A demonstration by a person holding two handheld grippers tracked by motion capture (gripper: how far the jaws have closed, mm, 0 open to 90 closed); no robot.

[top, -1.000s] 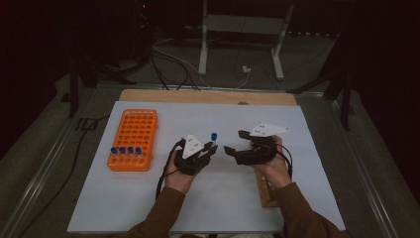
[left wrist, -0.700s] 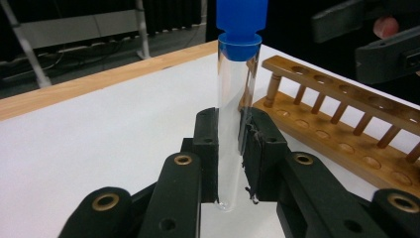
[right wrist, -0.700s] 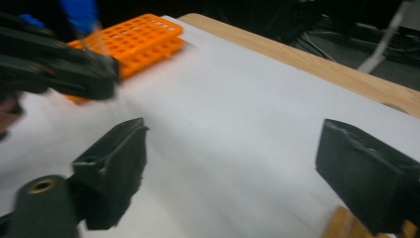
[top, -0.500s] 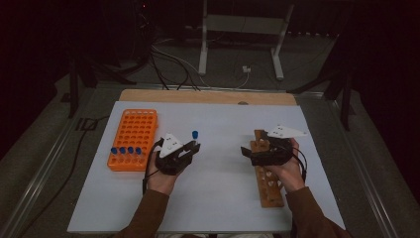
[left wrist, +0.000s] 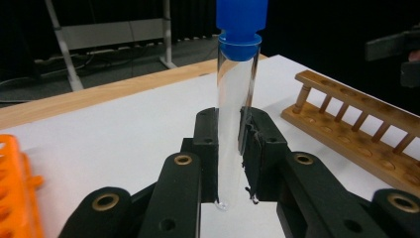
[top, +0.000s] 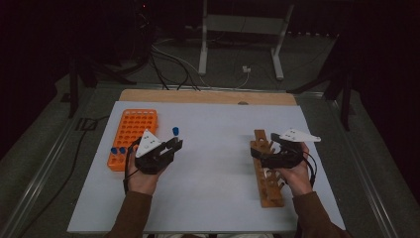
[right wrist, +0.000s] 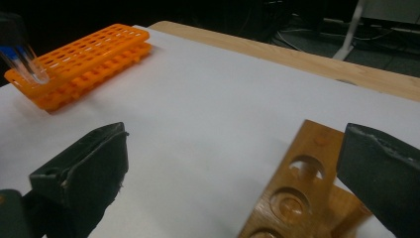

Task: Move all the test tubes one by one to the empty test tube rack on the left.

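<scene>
Left gripper view: L gripper (left wrist: 229, 148) clamps upright tube (left wrist: 235, 119); R gripper (right wrist: 233, 163) wide, empty.

The room is dim, its far side almost black in the high view, while the pale sheet on the worktop (top: 213, 148) catches soft overhead light and reads as the brightest area. Shadows there are faint and diffuse, and there is no hard glare. The high view is grainy and slightly soft. In the left gripper view the clear tube (left wrist: 233, 124) is sharp, with a mild sheen on its glass. In the right gripper view the near tongs (right wrist: 237, 168) are blurred, and the orange rack (right wrist: 84, 59) is softly out of focus.
</scene>
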